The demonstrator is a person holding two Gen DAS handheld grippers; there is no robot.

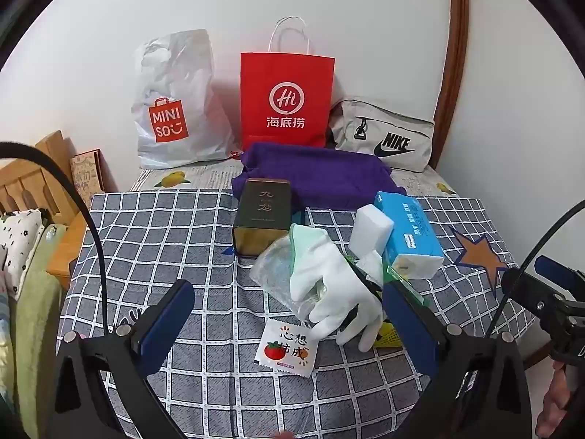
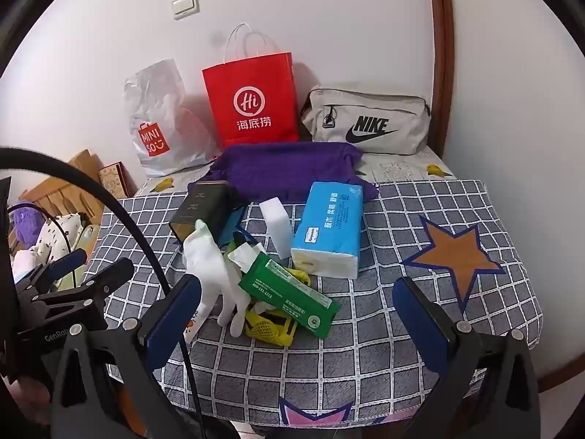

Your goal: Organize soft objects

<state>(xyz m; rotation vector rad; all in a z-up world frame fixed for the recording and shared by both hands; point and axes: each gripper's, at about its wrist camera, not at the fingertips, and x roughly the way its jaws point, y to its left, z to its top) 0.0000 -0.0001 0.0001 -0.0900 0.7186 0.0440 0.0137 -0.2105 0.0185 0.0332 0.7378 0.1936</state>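
A pile lies mid-table: a white glove (image 1: 336,285) (image 2: 212,274), a white sponge block (image 1: 369,234) (image 2: 276,226), a blue tissue pack (image 1: 409,234) (image 2: 329,230), a green tissue pack (image 2: 289,296), a yellow mesh item (image 2: 270,323), a clear plastic bag (image 1: 272,274), a dark tin (image 1: 261,216) (image 2: 201,208) and a small tomato-print sachet (image 1: 287,347). A purple towel (image 1: 314,175) (image 2: 289,168) lies behind. My left gripper (image 1: 289,311) is open and empty, its fingers either side of the glove and sachet. My right gripper (image 2: 296,314) is open and empty, in front of the pile.
Against the wall stand a white Miniso bag (image 1: 175,109) (image 2: 161,124), a red paper bag (image 1: 287,98) (image 2: 252,102) and a grey Nike pouch (image 1: 387,135) (image 2: 365,120). The table has a grey checked cloth (image 1: 164,248) (image 2: 402,329). A wooden bed frame (image 1: 33,183) is at left.
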